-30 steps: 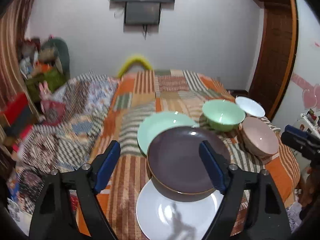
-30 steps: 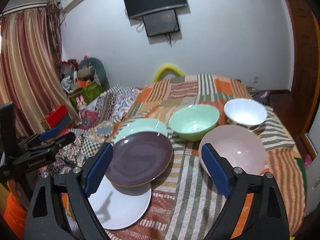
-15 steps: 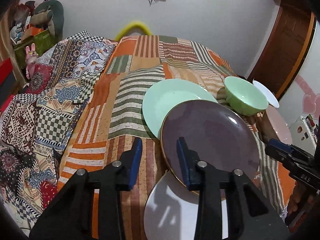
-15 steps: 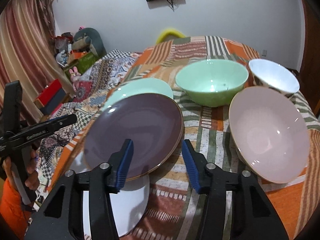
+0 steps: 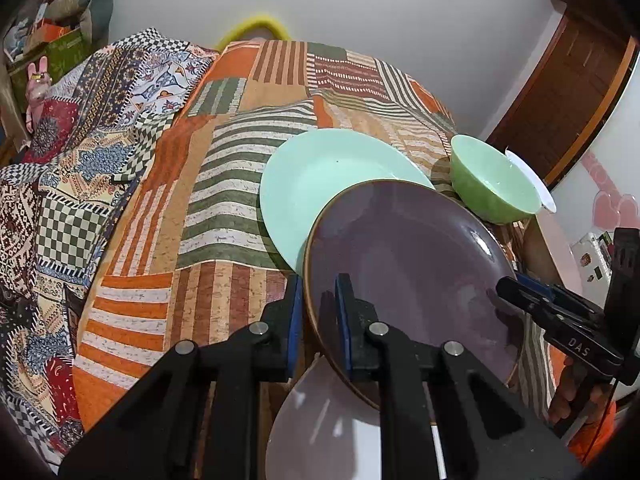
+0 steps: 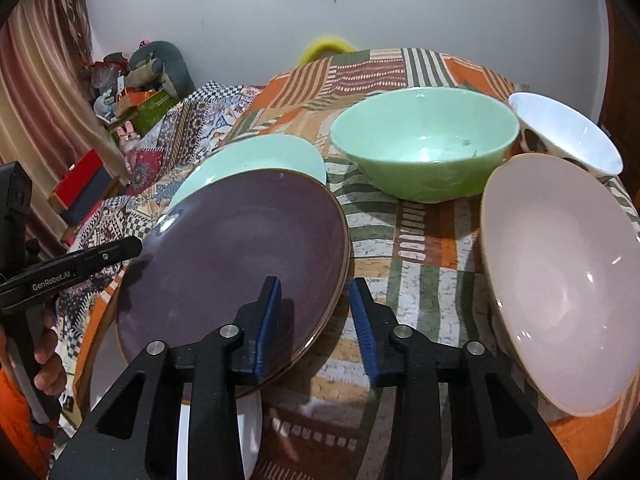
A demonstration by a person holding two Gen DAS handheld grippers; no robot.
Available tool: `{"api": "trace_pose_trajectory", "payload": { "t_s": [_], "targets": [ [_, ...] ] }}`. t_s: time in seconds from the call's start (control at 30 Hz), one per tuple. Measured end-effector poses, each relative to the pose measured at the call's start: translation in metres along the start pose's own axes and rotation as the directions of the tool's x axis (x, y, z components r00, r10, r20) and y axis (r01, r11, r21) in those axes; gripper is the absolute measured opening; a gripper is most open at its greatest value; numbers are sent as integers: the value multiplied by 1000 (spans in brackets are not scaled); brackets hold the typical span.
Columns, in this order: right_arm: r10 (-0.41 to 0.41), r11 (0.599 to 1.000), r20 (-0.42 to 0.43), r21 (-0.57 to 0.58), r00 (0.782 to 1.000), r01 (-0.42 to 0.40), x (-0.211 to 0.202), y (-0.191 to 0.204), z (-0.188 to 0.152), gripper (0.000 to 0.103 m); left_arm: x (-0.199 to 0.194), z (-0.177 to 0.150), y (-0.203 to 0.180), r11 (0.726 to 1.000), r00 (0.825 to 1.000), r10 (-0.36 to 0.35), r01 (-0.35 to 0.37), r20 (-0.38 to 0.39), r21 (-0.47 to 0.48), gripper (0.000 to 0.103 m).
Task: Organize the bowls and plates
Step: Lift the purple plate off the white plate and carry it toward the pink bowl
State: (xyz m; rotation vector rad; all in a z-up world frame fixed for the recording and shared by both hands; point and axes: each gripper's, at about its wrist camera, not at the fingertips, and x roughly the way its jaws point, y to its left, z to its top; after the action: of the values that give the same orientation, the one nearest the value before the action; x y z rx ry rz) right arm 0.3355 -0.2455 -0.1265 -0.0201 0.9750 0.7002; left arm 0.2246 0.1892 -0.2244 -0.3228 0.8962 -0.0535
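Landmark = middle plate (image 6: 232, 256), on the bedspread (image 6: 420, 240). It overlaps the rear plate (image 6: 256, 156) behind it and the front plate (image 5: 320, 432) under its near edge. Wide bowl (image 6: 560, 272) to its right. Deep bowl (image 6: 424, 148) behind-right, small bowl (image 6: 568, 136) further right.

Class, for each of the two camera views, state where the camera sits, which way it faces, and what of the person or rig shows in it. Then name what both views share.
Left wrist: rides the left tongs, facing along the bed; its pads straddle the purple plate rim; the right tongs and a hand show at right.
Right wrist: rides the right tongs, facing the same way; its pads straddle the plate's opposite rim; the left tongs and a hand show at left.
Shared: purple plate, mint plate, green bowl, patchwork bedspread.
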Motion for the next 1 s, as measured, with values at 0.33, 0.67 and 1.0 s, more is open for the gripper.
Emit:
{"api": "trace_pose_trajectory", "payload": {
  "t_s": [0.33,0.67,1.0],
  "targets": [
    [37,999,-17,28,999,-36,6,-3,0,23,12,3,6,1000,1000,6,-6,-19,-22,16],
    [52,998,-23,22,998,-52,8,-6,3,23,16,3,-3,1000,999,8,-8,-48,6,16],
    [39,999,-13,26,999,-39,-1,-7,0,23,-1,-8,-15,1000,999,-6,8,-44,29,16]
  ]
}}
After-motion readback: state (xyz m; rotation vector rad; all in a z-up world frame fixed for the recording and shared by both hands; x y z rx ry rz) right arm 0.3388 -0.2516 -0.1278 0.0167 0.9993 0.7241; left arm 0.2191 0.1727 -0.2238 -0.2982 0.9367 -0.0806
